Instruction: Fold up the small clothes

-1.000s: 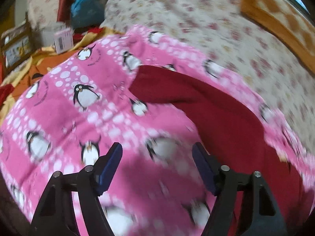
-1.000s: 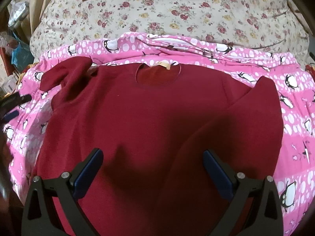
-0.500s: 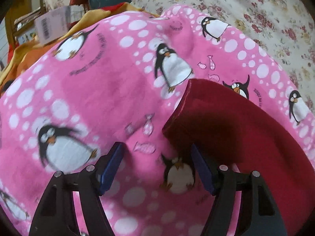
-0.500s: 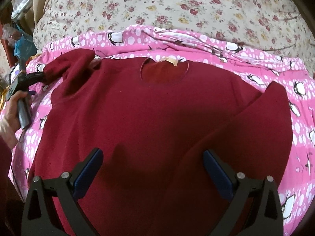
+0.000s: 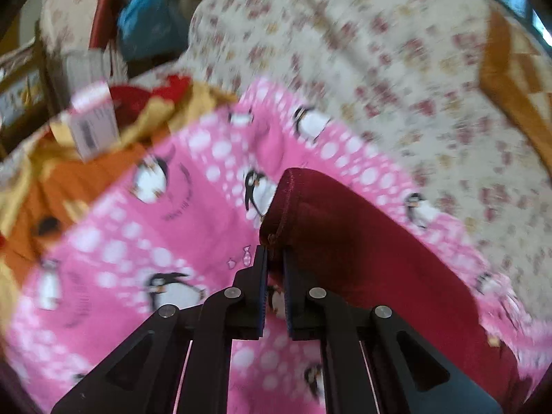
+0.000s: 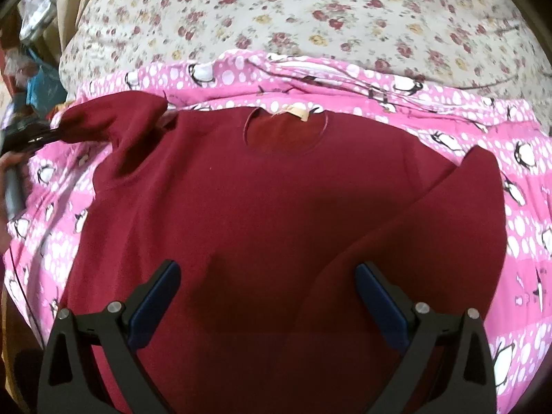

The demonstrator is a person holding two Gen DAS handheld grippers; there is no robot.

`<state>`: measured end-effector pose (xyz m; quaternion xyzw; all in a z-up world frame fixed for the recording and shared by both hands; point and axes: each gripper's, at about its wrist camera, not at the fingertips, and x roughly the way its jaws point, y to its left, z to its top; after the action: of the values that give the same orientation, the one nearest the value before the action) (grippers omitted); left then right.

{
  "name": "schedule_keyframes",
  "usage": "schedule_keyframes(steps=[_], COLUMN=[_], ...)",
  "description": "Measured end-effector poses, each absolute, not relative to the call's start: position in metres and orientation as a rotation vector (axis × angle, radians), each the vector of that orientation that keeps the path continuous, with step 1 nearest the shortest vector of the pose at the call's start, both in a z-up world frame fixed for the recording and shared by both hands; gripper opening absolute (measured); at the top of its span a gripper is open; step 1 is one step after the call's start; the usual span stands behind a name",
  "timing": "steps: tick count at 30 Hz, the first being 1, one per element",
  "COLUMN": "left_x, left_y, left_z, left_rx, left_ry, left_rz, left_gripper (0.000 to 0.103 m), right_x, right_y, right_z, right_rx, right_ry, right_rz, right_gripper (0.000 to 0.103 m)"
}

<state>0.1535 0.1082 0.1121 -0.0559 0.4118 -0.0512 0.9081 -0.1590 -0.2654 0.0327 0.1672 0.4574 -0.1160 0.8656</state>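
While the dark red knit sweater (image 6: 262,214) lies flat on the pink penguin-print blanket (image 6: 517,207), the left tool (image 5: 275,258) pinches its far-left sleeve cuff (image 5: 281,203), probably to fold it inward; the right tool (image 6: 267,296) hovers wide over the near hem.

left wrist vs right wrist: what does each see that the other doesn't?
Left wrist only: the sleeve cuff hem up close, pinched between the left gripper's jaws, plus a barcoded box and orange-yellow cloth at the side.

Right wrist only: the whole maroon sweater laid flat, its neckline with a tan label, the other sleeve folded across the body, and the right gripper open above it.

Both: the maroon sweater, the pink penguin blanket, the floral bedding.
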Motion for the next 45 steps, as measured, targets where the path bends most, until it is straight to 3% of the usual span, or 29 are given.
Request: schedule_keyframes(steps=[9,14,19,24,29,34,40,45], left_x=[0.054,0.006,-0.037,-0.057,-0.056,-0.06,-0.065,-0.026], left_y=[0.058,-0.012,-0.103,-0.179,-0.226,-0.203,-0.113,-0.062], left_z=[0.236,0.257,0.219,0.137,0.048,0.046,0.08,0.052], left_rx=[-0.014,0.033,0.086,0.067,-0.024,-0.055,0.122,0.068], left_ry=[0.76,0.771,0.843,0.94,1.156,1.159,0.901,0.926], left_rz=[-0.393,-0.608,-0.773,-0.785,-0.799,-0.834,-0.57,-0.312], left_gripper=[0.0,0.0,0.0,0.0,0.0,0.0,0.01,0.01], right_x=[-0.179,-0.193,-0.207,-0.219,-0.224,-0.223,-0.197,-0.141], right_y=[-0.279,-0.298,-0.318,-0.336,-0.346,-0.355,-0.355,-0.345], right_z=[0.058,0.071,0.079,0.082,0.079,0.073,0.07,0.055], right_rx=[0.381,0.422,0.446,0.478,0.483,0.497,0.487,0.449], right_ry=[0.892,0.853,0.826,0.805,0.814,0.831,0.83,0.901], right_rz=[-0.268,-0.307,-0.351,-0.391,-0.42,-0.423,-0.339,-0.239], right_gripper=[0.103,0.103,0.103,0.103,0.103,0.103,0.103,0.094])
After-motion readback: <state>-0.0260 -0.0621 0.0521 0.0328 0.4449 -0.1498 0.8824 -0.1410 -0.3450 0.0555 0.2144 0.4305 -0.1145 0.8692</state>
